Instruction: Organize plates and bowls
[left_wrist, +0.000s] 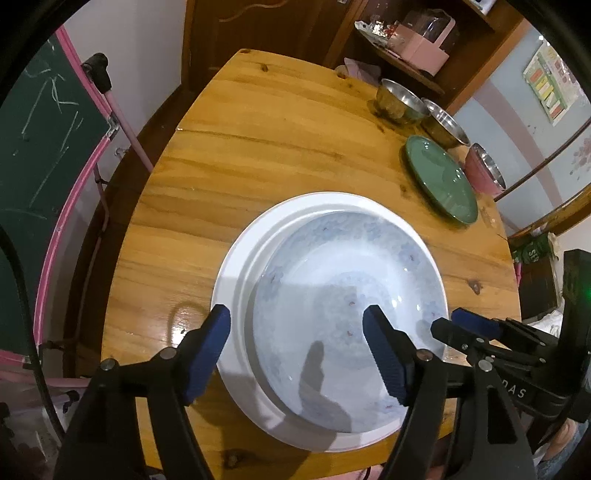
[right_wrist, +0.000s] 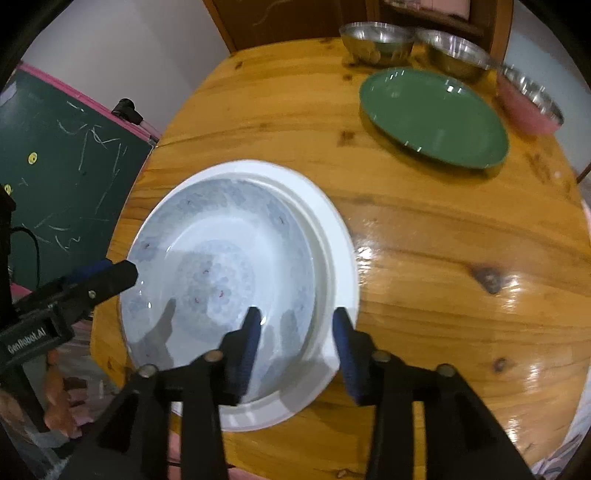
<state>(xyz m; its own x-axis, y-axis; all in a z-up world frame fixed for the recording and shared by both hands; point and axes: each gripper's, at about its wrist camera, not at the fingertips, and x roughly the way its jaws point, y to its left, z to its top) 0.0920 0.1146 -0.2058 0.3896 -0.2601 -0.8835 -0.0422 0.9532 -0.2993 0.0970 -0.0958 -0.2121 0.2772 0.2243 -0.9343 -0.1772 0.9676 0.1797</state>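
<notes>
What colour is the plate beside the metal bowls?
The plate is plain green, clearest in the right wrist view.

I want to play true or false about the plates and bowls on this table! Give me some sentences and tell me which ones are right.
1. The flowered plate sits on top of the white plate. True.
2. The green plate is stacked on the white plate. False: it lies alone on the wooden table, near the bowls.
3. Both hand-held grippers are open. True: the left hand-held gripper and the right hand-held gripper each have a wide gap between the fingers.
4. All the bowls are pink. False: two steel bowls stand bare, and only one bowl has a pink outside.
5. The flowered plate is full of food. False: nothing lies on it.
</notes>
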